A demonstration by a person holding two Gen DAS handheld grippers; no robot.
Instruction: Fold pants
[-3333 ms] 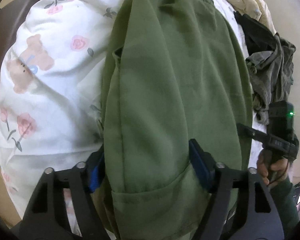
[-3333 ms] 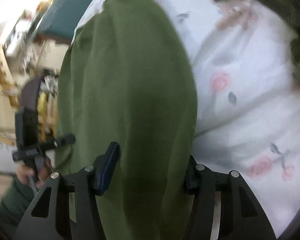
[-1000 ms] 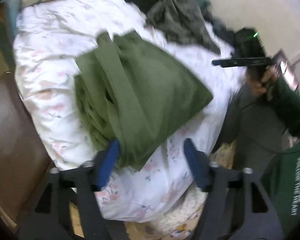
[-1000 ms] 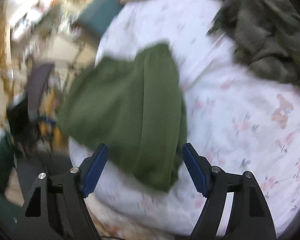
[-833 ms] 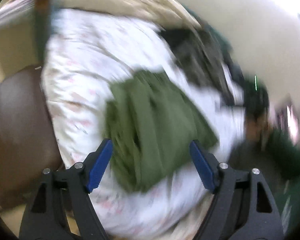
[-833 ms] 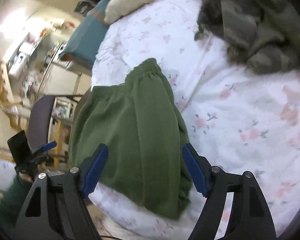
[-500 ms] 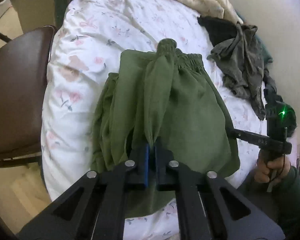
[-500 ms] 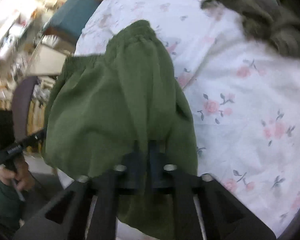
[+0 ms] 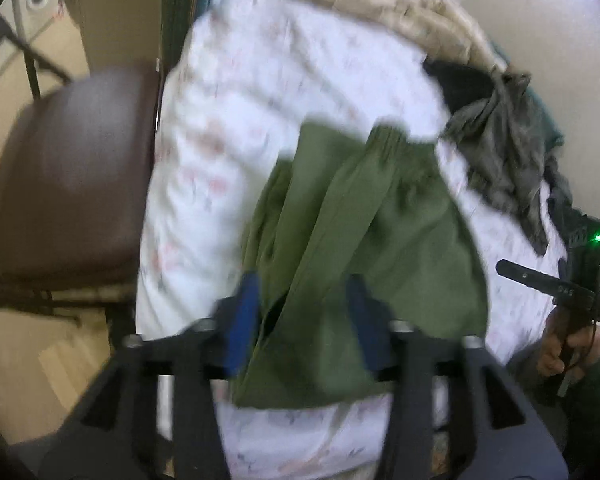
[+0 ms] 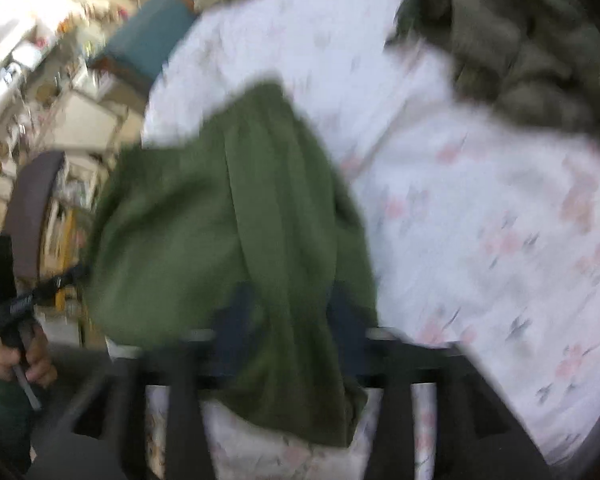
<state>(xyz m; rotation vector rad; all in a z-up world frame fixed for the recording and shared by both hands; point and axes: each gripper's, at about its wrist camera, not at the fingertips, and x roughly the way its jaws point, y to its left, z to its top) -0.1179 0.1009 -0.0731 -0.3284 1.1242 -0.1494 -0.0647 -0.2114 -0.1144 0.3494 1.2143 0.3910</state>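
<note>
Green pants (image 9: 364,232), folded, lie on the floral bed sheet (image 9: 260,92). Left wrist view, blurred: left gripper (image 9: 304,320) over their near edge, jaws apart and just been opening, cloth running between the blue pads (image 9: 242,320) but not pinched. Brown chair seat (image 9: 68,176) to its left; right gripper (image 9: 556,284) off to the right.

Right wrist view, blurred: right gripper (image 10: 290,336) jaws likewise just opened, straddling a raised fold of the pants (image 10: 228,232). Grey clothes pile (image 10: 512,40) beyond, upper right.
</note>
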